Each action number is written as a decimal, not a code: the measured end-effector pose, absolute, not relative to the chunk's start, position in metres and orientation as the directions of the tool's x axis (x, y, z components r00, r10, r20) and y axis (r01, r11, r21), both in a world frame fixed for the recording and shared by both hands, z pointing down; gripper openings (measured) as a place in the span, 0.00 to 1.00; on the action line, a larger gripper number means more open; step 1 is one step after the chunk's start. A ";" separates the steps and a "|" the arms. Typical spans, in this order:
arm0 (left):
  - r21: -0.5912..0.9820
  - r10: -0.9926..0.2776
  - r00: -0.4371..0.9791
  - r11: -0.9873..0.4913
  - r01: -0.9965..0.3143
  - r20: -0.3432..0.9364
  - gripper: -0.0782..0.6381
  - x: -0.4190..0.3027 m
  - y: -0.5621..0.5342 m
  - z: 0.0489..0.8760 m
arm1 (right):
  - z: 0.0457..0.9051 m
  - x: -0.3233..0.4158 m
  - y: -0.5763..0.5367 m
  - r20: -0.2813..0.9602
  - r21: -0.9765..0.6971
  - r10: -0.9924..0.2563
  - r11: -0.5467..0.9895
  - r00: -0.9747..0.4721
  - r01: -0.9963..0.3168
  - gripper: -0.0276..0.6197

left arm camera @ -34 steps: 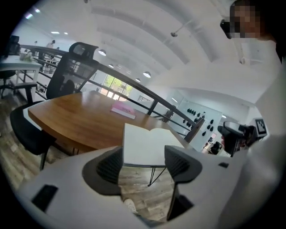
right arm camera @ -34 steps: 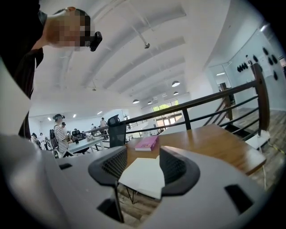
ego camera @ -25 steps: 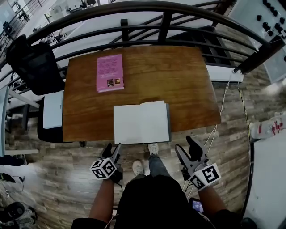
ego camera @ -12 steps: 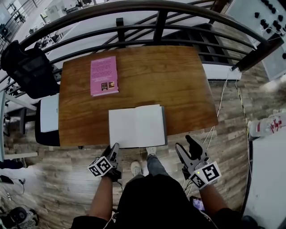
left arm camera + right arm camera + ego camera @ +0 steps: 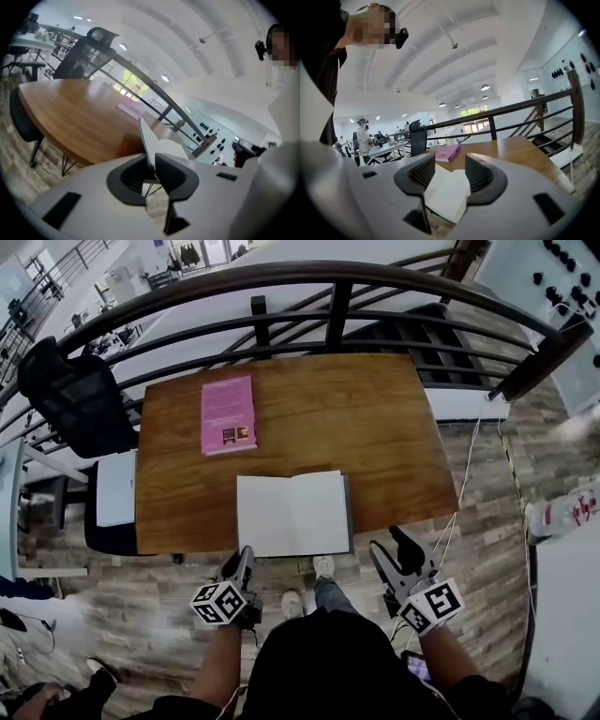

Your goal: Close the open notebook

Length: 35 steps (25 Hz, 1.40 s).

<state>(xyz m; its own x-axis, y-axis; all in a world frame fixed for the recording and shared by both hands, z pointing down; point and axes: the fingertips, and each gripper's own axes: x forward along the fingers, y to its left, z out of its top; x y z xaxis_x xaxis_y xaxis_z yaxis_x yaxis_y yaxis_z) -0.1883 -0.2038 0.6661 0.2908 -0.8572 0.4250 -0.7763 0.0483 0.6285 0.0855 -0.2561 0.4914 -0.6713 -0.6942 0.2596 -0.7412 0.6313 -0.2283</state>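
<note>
The open notebook (image 5: pixel 292 514) lies with blank white pages up at the front edge of the wooden table (image 5: pixel 375 427). My left gripper (image 5: pixel 246 555) is at the notebook's near left corner. In the left gripper view its jaws (image 5: pixel 151 161) are closing, and the notebook's left leaf (image 5: pixel 147 138) stands edge-on between them, pinched. My right gripper (image 5: pixel 389 545) hovers off the table's front edge, to the right of the notebook. Its jaws (image 5: pixel 450 173) are closing with nothing between them, and the notebook (image 5: pixel 447 190) shows beyond the gap.
A pink book (image 5: pixel 228 414) lies on the table's far left part. A black railing (image 5: pixel 337 296) runs behind the table. A black office chair (image 5: pixel 75 395) and a seat holding a white sheet (image 5: pixel 114 488) stand to the left. The person's feet (image 5: pixel 291 601) are below the table edge.
My left gripper has moved in to the notebook's near left corner. The right gripper has hardly shifted.
</note>
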 end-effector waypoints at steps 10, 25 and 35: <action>0.517 -0.833 0.445 -0.236 -0.823 0.328 0.19 -0.117 -0.226 0.591 | 0.481 0.094 -0.255 0.216 -0.225 -0.716 0.626 -0.664 -0.747 0.34; 0.537 -0.627 0.747 -0.560 -0.631 0.223 0.44 -0.014 -0.234 0.559 | 0.469 0.137 -0.252 0.178 -0.212 -0.799 0.540 -0.575 -0.815 0.34; 0.670 -0.606 0.789 -0.546 -0.503 0.099 0.44 -0.009 -0.246 0.547 | 0.460 0.128 -0.256 0.156 -0.207 -0.789 0.562 -0.594 -0.801 0.34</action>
